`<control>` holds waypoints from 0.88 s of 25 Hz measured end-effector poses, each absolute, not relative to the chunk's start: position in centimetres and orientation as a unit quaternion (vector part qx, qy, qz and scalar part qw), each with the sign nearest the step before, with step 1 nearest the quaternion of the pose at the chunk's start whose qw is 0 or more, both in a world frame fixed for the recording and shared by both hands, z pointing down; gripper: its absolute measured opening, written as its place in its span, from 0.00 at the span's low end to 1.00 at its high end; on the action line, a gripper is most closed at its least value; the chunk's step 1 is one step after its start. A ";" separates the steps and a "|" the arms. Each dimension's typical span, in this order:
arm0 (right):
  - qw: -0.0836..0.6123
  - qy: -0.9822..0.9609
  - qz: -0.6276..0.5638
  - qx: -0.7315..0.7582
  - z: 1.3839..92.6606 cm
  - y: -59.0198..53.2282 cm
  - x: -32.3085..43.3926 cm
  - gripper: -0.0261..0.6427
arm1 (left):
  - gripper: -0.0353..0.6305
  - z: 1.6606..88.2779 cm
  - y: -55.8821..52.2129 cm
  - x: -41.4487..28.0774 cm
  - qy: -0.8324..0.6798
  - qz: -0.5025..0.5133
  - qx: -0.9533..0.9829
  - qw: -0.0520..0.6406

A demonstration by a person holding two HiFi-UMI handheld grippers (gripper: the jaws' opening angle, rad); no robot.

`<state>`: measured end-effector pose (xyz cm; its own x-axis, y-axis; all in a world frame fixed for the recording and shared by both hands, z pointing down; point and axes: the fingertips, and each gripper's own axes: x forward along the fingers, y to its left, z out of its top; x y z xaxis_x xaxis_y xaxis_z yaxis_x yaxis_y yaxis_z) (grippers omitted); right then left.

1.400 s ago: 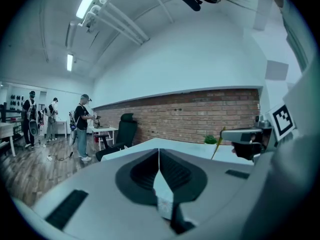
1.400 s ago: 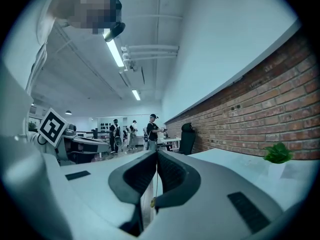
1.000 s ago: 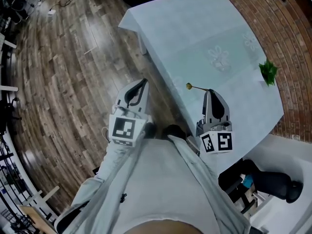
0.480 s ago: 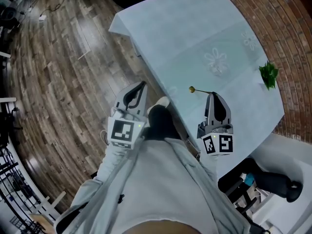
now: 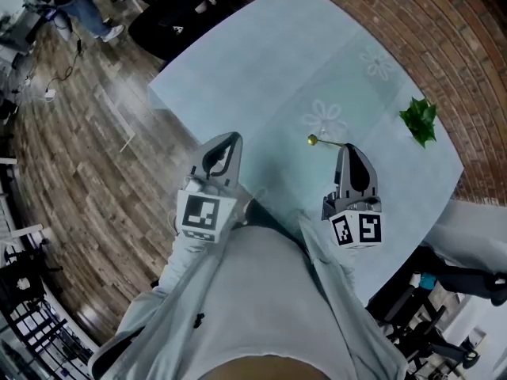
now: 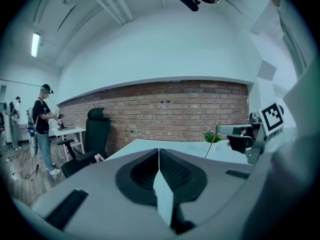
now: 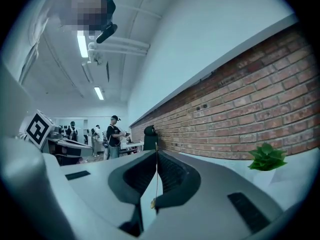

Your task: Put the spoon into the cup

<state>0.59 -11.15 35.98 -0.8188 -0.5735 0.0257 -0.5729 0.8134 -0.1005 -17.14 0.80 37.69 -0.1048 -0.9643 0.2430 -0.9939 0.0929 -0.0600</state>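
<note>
Head view: both grippers are held in front of the person's torso, over the near edge of the desk (image 5: 261, 62), which has a pale blue cloth with faint flower prints.

Right gripper (image 5: 346, 148): the fingers are pressed together on the thin handle of a gold spoon (image 5: 326, 142). The spoon sticks out from the fingertips toward the person's left, with its small round bowl at the far end, above the cloth. I cannot tell whether the bowl touches the cloth. In the right gripper view, the handle runs as a fine vertical line along the seam of the closed fingers (image 7: 172, 176), and its gold end shows low at the finger base.

Left gripper (image 5: 229, 140): the fingers are pressed together with nothing between them. The left gripper view shows one closed seam. It hangs beside the right gripper, apart from it and apart from the spoon.

A small green plant (image 5: 418, 120) sits on the far right part of the desk, well apart from the spoon. A brick wall (image 6: 190, 106) runs behind the desk. A black office chair (image 6: 95, 131) stands at the desk's far left end. A person (image 6: 44, 126) stands further off on the wooden floor (image 5: 71, 141).
</note>
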 end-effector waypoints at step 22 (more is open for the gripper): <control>0.038 0.868 -0.055 -0.492 34.3 -14.5 10.9 0.07 | 0.08 35.9 -11.9 -9.2 -0.571 0.119 0.812 0.026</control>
